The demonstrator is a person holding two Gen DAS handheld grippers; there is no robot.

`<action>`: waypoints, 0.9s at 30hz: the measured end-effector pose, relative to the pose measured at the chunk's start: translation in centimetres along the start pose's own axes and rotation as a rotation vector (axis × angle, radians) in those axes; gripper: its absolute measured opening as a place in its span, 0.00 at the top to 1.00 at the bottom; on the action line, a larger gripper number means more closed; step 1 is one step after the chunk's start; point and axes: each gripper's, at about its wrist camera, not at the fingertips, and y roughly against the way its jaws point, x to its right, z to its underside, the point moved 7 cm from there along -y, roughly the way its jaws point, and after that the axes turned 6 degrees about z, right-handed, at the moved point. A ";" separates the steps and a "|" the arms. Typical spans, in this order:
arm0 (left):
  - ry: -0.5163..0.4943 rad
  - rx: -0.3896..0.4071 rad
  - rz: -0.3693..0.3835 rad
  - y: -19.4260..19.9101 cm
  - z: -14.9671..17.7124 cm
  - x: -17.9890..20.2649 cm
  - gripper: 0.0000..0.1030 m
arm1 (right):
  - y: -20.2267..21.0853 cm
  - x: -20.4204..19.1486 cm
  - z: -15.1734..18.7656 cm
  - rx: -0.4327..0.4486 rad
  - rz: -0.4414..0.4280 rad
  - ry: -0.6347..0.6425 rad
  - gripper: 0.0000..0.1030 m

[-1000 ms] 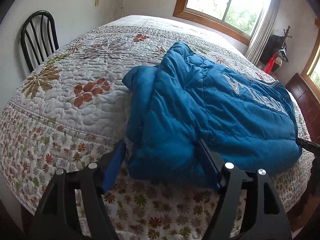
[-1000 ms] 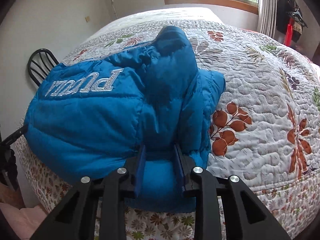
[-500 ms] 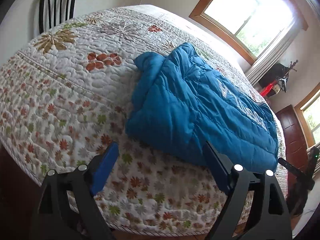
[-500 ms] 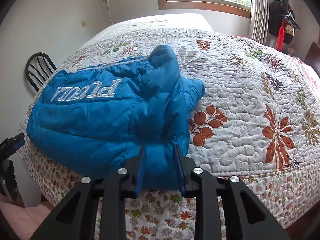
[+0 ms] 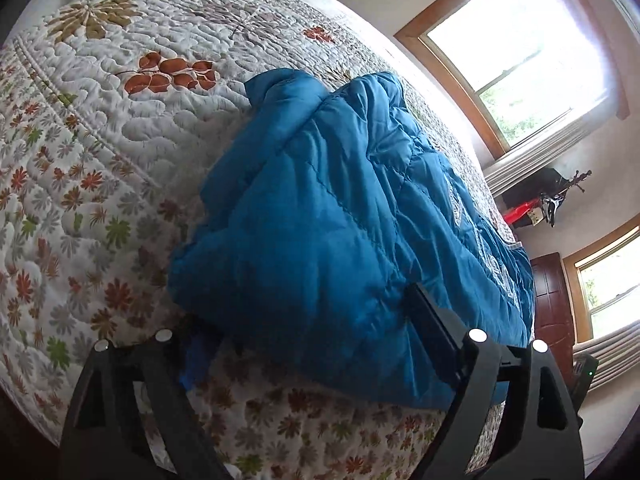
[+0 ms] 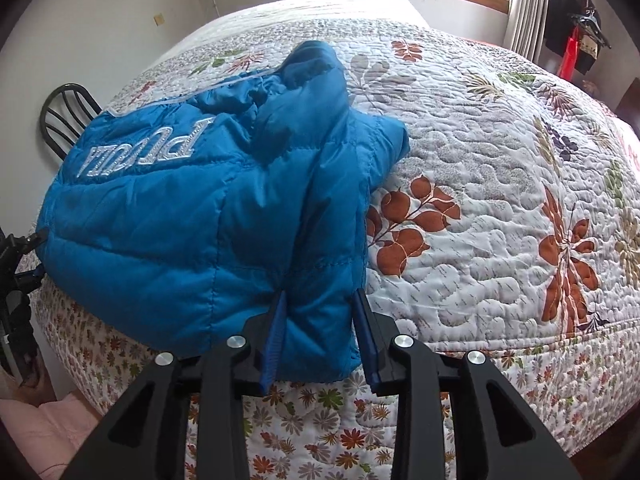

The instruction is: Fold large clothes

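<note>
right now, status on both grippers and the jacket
Right gripper shut on blue jacket hem. Left gripper open, straddling the other corner. Nothing in the way on the quilt.

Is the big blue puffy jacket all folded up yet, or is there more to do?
Partly done. The blue jacket lies doubled into a thick bundle at the edge of the quilted bed. The right gripper pinches its near corner, and the left gripper is open around the other end. It is lumpy, so probably one more fold and some smoothing remain.
</note>
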 end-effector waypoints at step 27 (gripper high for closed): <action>-0.113 0.090 0.037 0.6 -0.6 1.0 0.69 | 0.2 0.7 -0.1 0.019 -0.014 -0.011 0.60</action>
